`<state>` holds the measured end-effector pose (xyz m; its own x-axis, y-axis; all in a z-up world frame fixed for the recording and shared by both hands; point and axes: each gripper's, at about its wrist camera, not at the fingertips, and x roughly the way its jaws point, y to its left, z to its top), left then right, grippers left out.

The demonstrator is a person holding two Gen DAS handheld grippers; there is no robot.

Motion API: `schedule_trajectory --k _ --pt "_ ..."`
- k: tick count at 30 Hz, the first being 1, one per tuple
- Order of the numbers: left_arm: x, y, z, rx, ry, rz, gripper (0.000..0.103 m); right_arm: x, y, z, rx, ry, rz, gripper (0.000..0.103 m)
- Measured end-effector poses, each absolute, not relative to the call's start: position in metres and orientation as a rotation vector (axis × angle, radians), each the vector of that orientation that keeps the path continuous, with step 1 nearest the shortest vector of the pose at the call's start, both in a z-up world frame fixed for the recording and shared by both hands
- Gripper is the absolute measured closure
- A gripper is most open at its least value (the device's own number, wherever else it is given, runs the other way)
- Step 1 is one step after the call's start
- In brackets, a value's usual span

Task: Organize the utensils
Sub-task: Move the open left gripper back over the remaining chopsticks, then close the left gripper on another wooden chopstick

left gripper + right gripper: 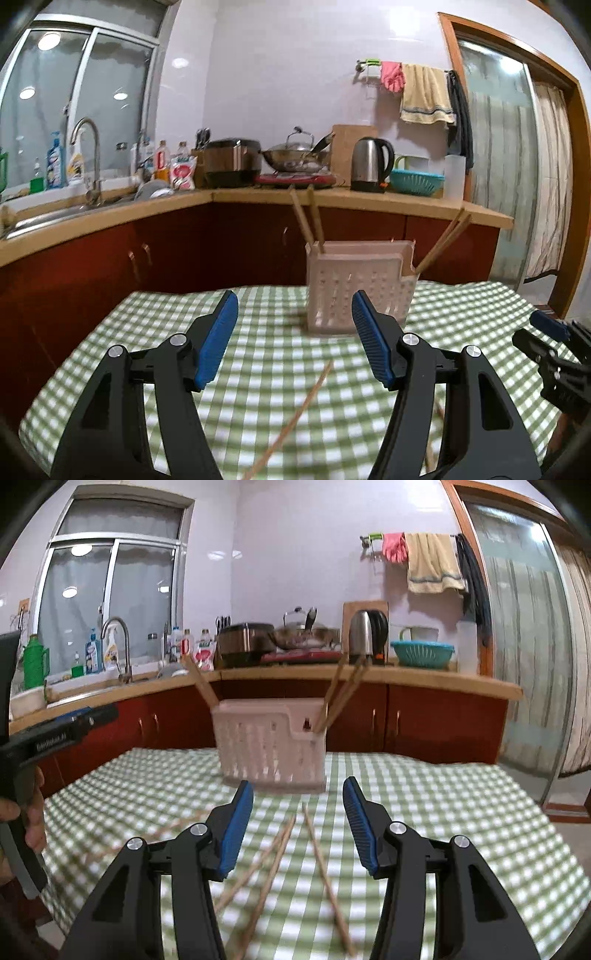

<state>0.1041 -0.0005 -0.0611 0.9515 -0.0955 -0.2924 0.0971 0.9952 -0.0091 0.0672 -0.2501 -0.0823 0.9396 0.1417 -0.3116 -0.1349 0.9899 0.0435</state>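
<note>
The table (pixel 461 812) has a green checked cloth. At its far edge, at 12 o'clock, stands the pale utensil basket (pixel 271 753), with chopsticks leaning out at both ends. The left gripper (pixel 295 321) and the right gripper (pixel 298 812) both have jaws apart, holding nothing. Loose chopsticks (pixel 325 871) lie at 6 o'clock of the basket.

tablecloth (pixel 443 805): green-white check | holder (pixel 273 749): pale pink | fingers (pixel 236 830): blue
</note>
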Motion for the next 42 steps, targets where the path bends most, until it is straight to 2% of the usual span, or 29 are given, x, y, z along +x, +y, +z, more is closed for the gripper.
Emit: schedule_trajectory --k 15,20,25,28,30,33,42 --pt "0.056 0.028 -0.115 -0.022 0.419 -0.002 0.041 0.032 -0.232 -0.148 0.032 0.461 0.208 0.063" --pt "0.054 0.03 -0.123 -0.028 0.444 0.007 0.041 0.033 -0.223 -0.164 0.012 0.53 0.233 0.073" --pt "0.055 0.033 -0.128 -0.03 0.454 0.015 0.041 0.038 -0.221 -0.175 0.013 0.589 0.243 0.078" --pt "0.058 0.033 -0.134 -0.033 0.473 0.013 0.041 0.042 -0.219 -0.18 0.01 0.627 0.258 0.083" --pt "0.06 0.034 -0.137 -0.036 0.486 0.011 0.041 0.042 -0.219 -0.18 0.003 0.632 0.258 0.092" --pt "0.062 0.036 -0.144 -0.04 0.507 0.009 0.041 0.043 -0.224 -0.18 0.017 0.634 0.234 0.096" --pt "0.076 0.039 -0.163 -0.049 0.591 0.004 0.041 0.047 -0.257 -0.178 0.062 0.623 0.146 0.096"
